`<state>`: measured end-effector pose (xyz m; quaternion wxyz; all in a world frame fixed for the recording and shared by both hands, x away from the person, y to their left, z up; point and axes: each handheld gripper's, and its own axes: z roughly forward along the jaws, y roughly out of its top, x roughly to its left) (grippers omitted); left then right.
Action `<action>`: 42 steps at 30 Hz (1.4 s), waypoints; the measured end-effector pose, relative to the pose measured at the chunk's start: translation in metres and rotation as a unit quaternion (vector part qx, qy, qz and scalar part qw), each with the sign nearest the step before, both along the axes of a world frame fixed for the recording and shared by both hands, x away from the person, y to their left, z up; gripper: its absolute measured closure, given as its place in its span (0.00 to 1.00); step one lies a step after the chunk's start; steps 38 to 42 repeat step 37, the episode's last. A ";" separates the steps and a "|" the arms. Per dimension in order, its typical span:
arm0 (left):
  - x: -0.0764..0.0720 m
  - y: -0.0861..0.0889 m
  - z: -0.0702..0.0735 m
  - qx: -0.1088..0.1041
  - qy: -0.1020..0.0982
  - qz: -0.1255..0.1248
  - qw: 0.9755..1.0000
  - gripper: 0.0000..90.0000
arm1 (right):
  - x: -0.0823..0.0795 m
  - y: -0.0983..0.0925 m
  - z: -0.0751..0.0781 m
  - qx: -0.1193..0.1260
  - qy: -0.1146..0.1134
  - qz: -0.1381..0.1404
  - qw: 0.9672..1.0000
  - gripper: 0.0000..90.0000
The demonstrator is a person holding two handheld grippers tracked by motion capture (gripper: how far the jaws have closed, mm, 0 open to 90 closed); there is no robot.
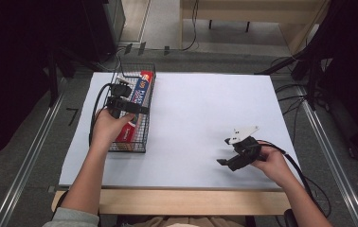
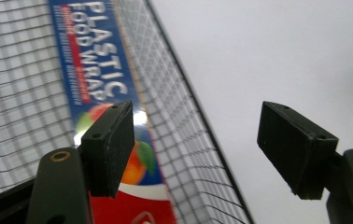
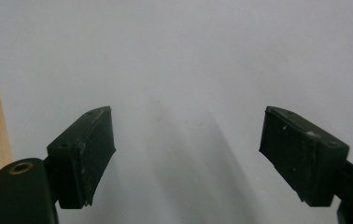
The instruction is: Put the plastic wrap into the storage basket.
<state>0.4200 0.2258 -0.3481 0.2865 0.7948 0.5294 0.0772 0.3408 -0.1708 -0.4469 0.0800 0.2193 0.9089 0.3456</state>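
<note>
Since the plastic wrap box [image 1: 138,101] already lies lengthwise inside the wire basket [image 1: 145,142] at the upper left of the high view, along the basket's right-hand wall, the job looks all but finished, and what matters now, to my eye, is a clean exit. The left gripper [image 1: 122,97] hangs over the basket with its jaws parted and nothing between them; in the left gripper view the box's blue printed face [image 2: 95,70] sits beyond the left pad [image 2: 111,147], clear of it, while the right pad [image 2: 296,149] stands over the white table [image 2: 282,56] outside the mesh. I would lift that hand straight up rather than drag it sideways, because one pad is on each side of the basket wall [image 2: 188,140] and a sideways pull could catch the wire and shift the whole basket. Watch the trailing cable [image 1: 96,106] too; it loops near the rim. The right gripper [image 1: 229,151] rests at the lower right of the high view, jaws spread and empty over bare tabletop [image 3: 179,60], well apart from the basket. It is best left where it is.
</note>
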 end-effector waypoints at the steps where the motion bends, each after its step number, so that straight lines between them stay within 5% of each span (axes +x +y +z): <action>1: -0.003 -0.002 0.000 -0.002 0.000 -0.005 1.000 0.31 | 0.000 0.000 0.000 0.004 0.002 0.000 1.000 0.20; 9: -0.032 -0.020 -0.008 0.005 -0.011 -0.065 0.998 0.30 | 0.001 -0.001 0.000 0.001 0.009 0.001 1.000 0.20; 19: -0.065 -0.040 -0.023 -0.015 -0.031 -0.150 0.988 0.29 | 0.003 -0.002 0.001 0.011 0.028 0.009 1.000 0.23; 22: -0.071 -0.047 -0.026 -0.021 -0.042 -0.175 0.983 0.30 | 0.003 -0.002 0.002 0.015 0.033 0.008 0.999 0.23; 30: -0.077 -0.059 -0.034 -0.029 -0.035 -0.201 0.979 0.31 | 0.004 -0.002 0.001 0.012 0.037 0.007 0.999 0.23; 33: -0.079 -0.062 -0.038 -0.037 -0.037 -0.213 0.976 0.32 | 0.003 -0.002 0.001 0.012 0.032 0.009 0.999 0.23; 37: -0.084 -0.070 -0.041 -0.022 -0.044 -0.238 0.970 0.32 | 0.003 -0.002 0.001 0.009 0.034 0.010 0.999 0.23; 42: -0.084 -0.070 -0.041 -0.022 -0.044 -0.238 0.970 0.32 | 0.003 -0.002 0.001 0.009 0.034 0.010 0.999 0.23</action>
